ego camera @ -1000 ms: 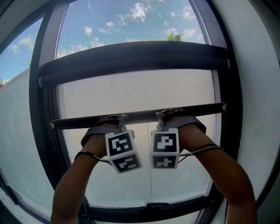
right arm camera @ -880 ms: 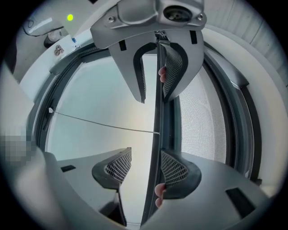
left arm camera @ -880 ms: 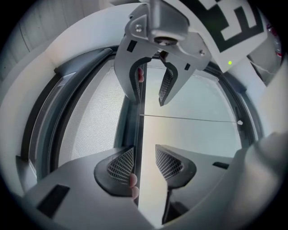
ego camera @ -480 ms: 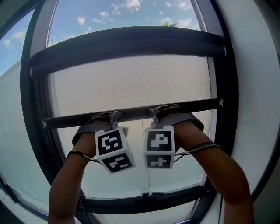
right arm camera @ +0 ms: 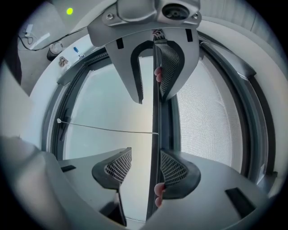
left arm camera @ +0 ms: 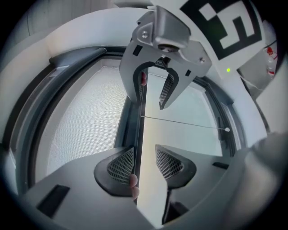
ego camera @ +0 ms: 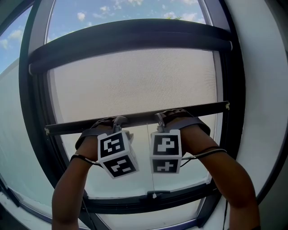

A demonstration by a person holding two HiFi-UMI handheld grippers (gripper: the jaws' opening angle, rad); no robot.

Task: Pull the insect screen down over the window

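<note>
Setting: a window seen from indoors, dark window frame (ego camera: pixel 234 90), white wall (ego camera: pixel 265 67) to its right

1. Nearest: my left forearm (ego camera: pixel 72 188) and right forearm (ego camera: pixel 234 179), both raised toward the glass.

2. My left gripper (ego camera: pixel 118 120) and right gripper (ego camera: pixel 159 117), side by side near the middle of the window. Their marker cubes are close together but apart.

3. Left gripper, state: jaws spread, with the bottom bar (ego camera: pixel 207 108) of the screen running between them. The bar lies against one pad and the other pad stands clear of it. A fingertip (left arm camera: pixel 133 180) shows beside the bar.

4. Right gripper, state: likewise spread. The bar rests along one pad, with a gap to the other.

5. Bottom bar: a dark, thin bar spanning the opening from side to side and slightly tilted. It hangs a little over halfway down the pane, well above the lower rail (ego camera: pixel 180 197).

6. Cord (ego camera: pixel 153 184): a thin cord hanging from the bar's middle between the two grippers. It ends in a small bead (ego camera: pixel 153 195) at the lower rail.

7. Insect screen (ego camera: pixel 135 85): fine pale mesh, stretched taut from the bar up to the roller housing (ego camera: pixel 130 38).

8. Farthest: blue sky (ego camera: pixel 126 9) with small clouds above the housing
</note>
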